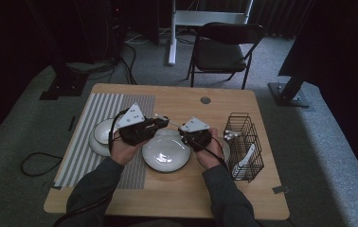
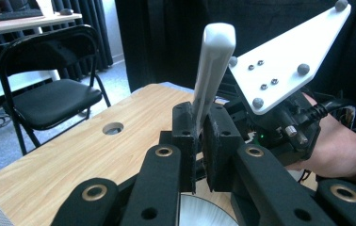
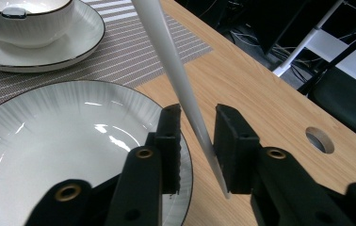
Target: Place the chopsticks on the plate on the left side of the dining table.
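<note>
L gripper (image 2: 198,141): jaws clenched on a white utensil (image 2: 212,70), handle sticking up betw. the pads. In the high view the utensil (image 1: 167,120) spans the gap betw. both grippers, above the far rim of the big plate (image 1: 166,153).

R gripper (image 3: 197,141): jaws not yet tight; the utensil's thin end (image 3: 181,84) runs betw. them, close to the right-hand pad, gap on the other side.

Further out: bowl (image 3: 23,16) on a saucer (image 3: 79,40) atop the striped mat (image 3: 133,52), left side of the table (image 1: 177,191); wire basket (image 1: 244,144) w/ white utensils at right.
</note>
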Demonstrator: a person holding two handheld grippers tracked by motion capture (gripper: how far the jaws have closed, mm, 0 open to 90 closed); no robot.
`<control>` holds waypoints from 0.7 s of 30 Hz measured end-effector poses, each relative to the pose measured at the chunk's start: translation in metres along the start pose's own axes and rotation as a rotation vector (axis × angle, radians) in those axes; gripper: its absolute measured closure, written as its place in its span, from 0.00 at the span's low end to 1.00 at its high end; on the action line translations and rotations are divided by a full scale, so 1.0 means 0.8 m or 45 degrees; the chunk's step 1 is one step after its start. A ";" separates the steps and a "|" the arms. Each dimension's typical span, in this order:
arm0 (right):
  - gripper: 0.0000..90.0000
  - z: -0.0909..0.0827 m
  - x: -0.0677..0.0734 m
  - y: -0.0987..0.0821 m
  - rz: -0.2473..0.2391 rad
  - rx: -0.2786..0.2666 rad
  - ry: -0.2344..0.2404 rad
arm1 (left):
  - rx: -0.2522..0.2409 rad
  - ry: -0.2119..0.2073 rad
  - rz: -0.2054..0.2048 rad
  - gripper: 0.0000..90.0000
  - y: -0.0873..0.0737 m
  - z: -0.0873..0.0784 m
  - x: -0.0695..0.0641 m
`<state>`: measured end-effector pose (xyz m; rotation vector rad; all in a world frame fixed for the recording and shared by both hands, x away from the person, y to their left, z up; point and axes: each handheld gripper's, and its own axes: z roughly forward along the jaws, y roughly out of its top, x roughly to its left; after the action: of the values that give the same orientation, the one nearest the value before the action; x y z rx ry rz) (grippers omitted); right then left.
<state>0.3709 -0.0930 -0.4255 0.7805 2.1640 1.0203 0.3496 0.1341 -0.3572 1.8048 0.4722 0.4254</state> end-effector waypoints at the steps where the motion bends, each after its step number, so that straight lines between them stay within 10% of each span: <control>1: 0.81 0.000 0.000 0.000 -0.001 -0.001 0.002 | -0.002 0.000 -0.001 0.94 0.000 0.000 0.000; 21: 0.92 0.000 0.012 -0.001 -0.119 -0.006 -0.011 | -0.015 0.010 0.011 0.93 0.000 -0.001 0.001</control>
<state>0.3647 -0.0867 -0.4291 0.6736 2.1686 0.9725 0.3498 0.1348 -0.3571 1.7949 0.4669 0.4409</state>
